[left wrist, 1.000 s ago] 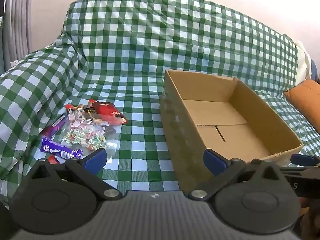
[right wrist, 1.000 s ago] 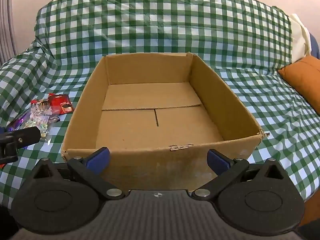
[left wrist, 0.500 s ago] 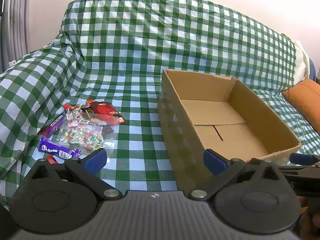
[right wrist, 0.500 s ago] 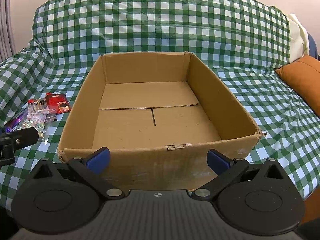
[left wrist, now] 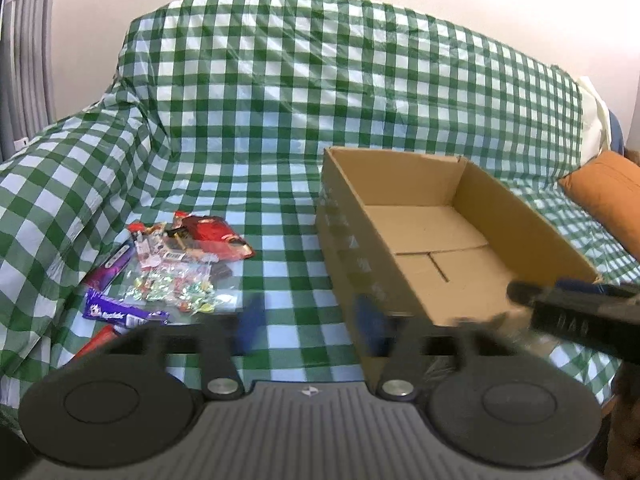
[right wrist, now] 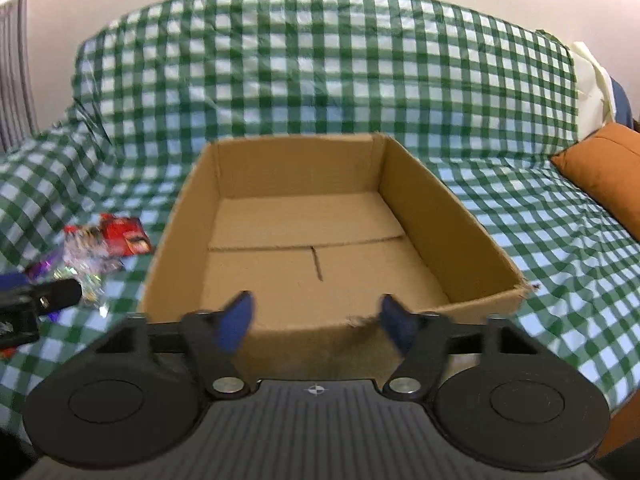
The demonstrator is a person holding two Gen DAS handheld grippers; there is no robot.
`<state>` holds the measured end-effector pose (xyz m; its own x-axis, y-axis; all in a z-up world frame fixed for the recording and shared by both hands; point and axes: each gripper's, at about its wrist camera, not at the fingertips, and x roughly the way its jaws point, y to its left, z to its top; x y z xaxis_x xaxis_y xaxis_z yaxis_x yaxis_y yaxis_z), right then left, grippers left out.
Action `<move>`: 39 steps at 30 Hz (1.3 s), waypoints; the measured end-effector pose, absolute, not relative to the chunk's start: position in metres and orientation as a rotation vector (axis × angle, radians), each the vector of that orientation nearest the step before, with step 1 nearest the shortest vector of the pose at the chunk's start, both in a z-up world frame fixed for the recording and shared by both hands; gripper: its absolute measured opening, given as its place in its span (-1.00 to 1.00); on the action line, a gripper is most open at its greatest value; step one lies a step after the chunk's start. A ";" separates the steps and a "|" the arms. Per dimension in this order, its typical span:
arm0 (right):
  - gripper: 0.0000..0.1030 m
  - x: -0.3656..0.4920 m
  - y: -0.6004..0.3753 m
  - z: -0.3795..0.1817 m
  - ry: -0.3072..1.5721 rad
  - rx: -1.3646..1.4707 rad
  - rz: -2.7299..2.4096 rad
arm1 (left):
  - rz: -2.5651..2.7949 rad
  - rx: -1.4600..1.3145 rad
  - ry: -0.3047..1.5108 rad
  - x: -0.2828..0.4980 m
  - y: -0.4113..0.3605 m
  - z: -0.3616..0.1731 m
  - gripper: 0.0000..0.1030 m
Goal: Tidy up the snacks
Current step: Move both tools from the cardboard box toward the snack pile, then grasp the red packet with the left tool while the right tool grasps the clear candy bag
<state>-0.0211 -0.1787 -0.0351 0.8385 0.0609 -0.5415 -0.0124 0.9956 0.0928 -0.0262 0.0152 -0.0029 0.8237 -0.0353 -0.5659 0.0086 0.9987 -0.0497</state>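
- Left wrist view: the left gripper [left wrist: 310,322] is seen parted and empty, its blue pads blurred, with nothing held between them. The snack pile [left wrist: 172,268] is found ahead and to the left of it on the green checked sofa cover [left wrist: 248,120]: a clear bag of wrapped candies [left wrist: 176,286], a red packet [left wrist: 214,234] and a purple bar [left wrist: 120,312], none yet lifted. The cardboard box [left wrist: 440,240] is set ahead and to the right, nothing in it.
- Right wrist view: the right gripper [right wrist: 316,320] is also seen open and empty, held just short of the box's near wall [right wrist: 320,344]. The box floor is seen bare, so the sorting is judged to be at its start.
- The next move is judged to call for the left gripper to be carried forward and leftward onto one snack, closed on it, then brought over the box.
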 end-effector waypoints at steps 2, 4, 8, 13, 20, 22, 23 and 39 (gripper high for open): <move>-0.03 -0.023 -0.171 -0.031 0.540 0.089 0.065 | -0.010 -0.052 0.608 -0.027 0.026 -0.006 -0.88; -0.17 -0.026 -0.163 -0.027 0.562 0.069 0.100 | 0.020 -0.036 0.586 -0.030 0.036 -0.009 -0.88; -0.21 -0.026 -0.142 -0.021 0.488 0.079 0.223 | 0.147 -0.029 0.606 -0.025 0.067 -0.022 -0.86; -0.20 -0.018 -0.102 -0.021 0.445 0.007 0.394 | 0.287 -0.023 0.670 -0.015 0.112 -0.057 -0.51; 0.05 0.035 -0.028 -0.042 0.564 0.006 0.549 | 0.406 -0.022 0.738 -0.001 0.156 -0.078 0.59; 0.12 0.066 -0.012 -0.057 0.639 0.036 0.556 | 0.400 -0.017 0.781 0.007 0.159 -0.086 0.65; 0.14 0.078 -0.008 -0.065 0.666 0.057 0.550 | 0.398 -0.008 0.791 0.008 0.160 -0.089 0.65; -0.90 0.148 0.011 -0.121 0.871 0.254 0.579 | 0.324 -0.061 0.863 0.013 0.171 -0.103 -0.51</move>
<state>0.1477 0.0114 -0.1210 0.5037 0.5736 -0.6459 -0.3728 0.8188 0.4364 0.0133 0.1706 -0.1030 0.6044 0.2547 -0.7549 -0.3041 0.9495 0.0769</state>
